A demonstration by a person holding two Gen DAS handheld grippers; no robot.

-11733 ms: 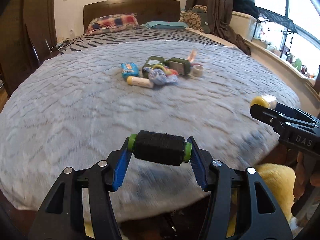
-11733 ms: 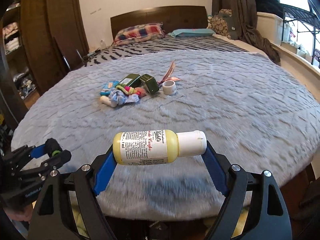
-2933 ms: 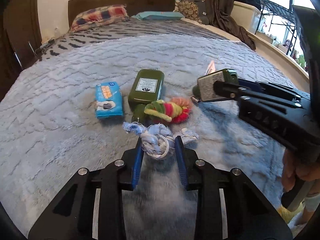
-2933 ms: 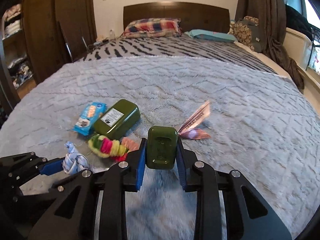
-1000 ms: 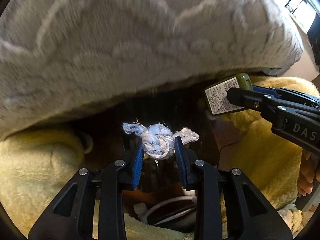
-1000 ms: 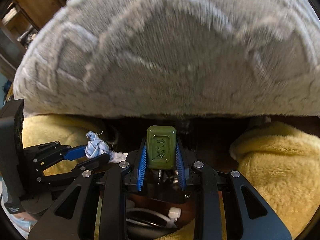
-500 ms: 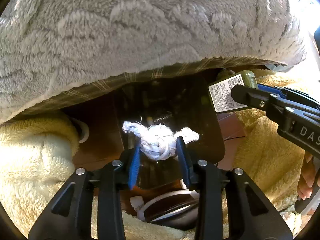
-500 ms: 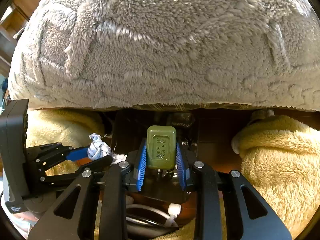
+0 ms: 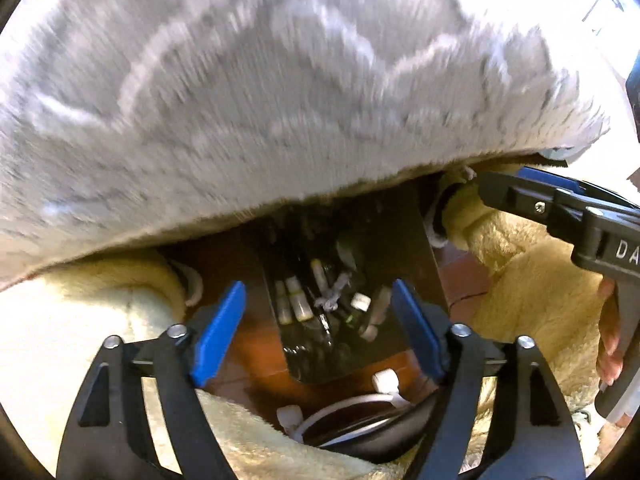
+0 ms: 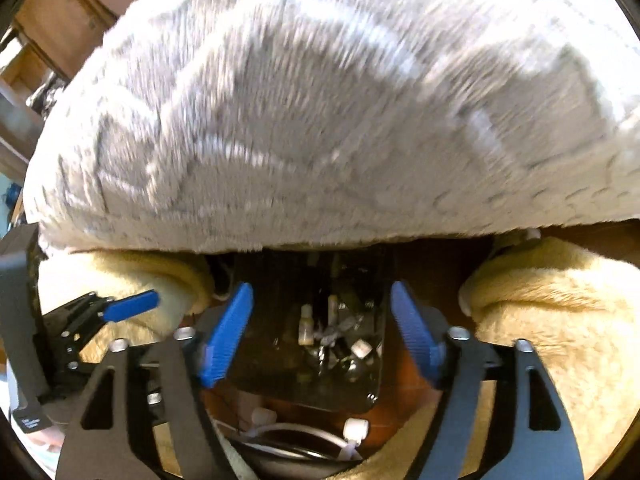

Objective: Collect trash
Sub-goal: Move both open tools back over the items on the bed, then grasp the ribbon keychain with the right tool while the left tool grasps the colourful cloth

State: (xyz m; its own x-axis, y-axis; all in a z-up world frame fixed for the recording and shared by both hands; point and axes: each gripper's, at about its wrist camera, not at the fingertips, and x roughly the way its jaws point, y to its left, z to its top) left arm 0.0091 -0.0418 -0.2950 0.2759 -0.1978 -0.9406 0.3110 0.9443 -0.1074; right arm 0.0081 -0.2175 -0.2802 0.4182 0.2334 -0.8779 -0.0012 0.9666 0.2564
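Below me stands a dark bin (image 9: 380,232) with several bits of trash in it. A white-blue rope knot (image 9: 332,296) lies there among small yellow bottles (image 9: 298,300) and a white cap (image 9: 360,300). My left gripper (image 9: 318,286) hangs over the bin, its jaws opening, nothing between them. My right gripper (image 10: 320,288) hangs over the same bin (image 10: 260,360), its jaws opening too and holding nothing. The knot (image 10: 332,334) lies under it. I cannot pick out the green bottle in the clutter. One right finger (image 9: 516,196) shows at the right, and the left fingers (image 10: 132,305) at the left.
The grey fleece blanket (image 9: 280,100) on the bed overhangs the bin's far side. Fluffy yellow fabric (image 9: 80,340) bulges on both sides (image 10: 560,300). A person's hand (image 9: 608,340) holds the right handle. White cable and a dark round object (image 9: 360,404) lie on the red-brown floor (image 9: 460,280).
Both grippers have opened wide. The rope knot has left the left jaws and the green bottle has left the right jaws; the knot now lies in the bin. Both views are blurred by motion.
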